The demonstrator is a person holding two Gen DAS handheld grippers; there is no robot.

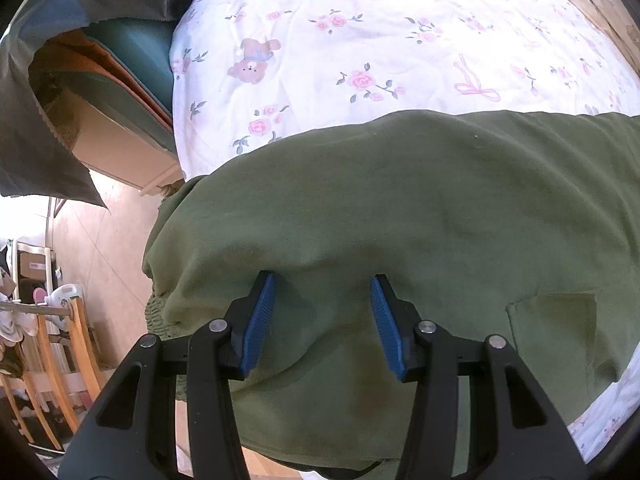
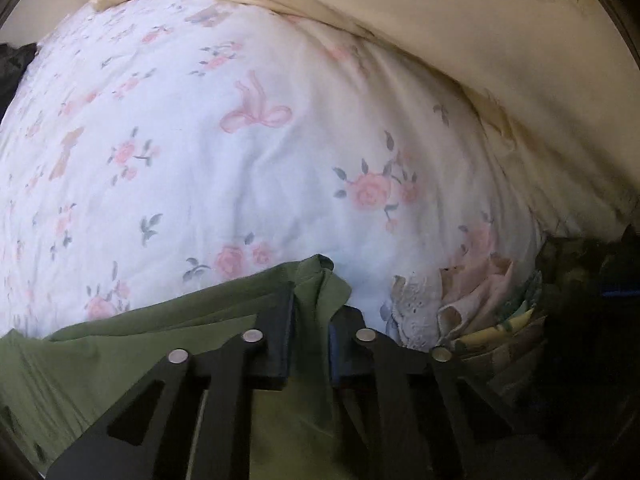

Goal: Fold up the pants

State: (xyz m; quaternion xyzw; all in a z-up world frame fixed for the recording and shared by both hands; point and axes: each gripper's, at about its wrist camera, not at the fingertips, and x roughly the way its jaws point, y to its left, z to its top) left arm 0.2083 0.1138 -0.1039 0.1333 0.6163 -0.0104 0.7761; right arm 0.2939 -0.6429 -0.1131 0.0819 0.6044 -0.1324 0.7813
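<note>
The left gripper (image 1: 322, 320) points down with its blue pads (image 1: 260, 320) apart. The right gripper (image 2: 310, 344) points down too, pinched tight on green cloth (image 2: 320, 288).

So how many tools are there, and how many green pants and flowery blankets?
Tools: 2, left tool and right tool
Green pants: 1
Flowery blanket: 1
Total: 4

The green pants (image 1: 400, 208) run past the right and bottom edges of the left wrist view, their legs unseen. In the blurred right wrist view, a bunched fold (image 2: 316, 300) hides the right claw's (image 2: 311, 344) inner pads. Dark things right of the pants (image 2: 592, 280) are unreadable.
</note>
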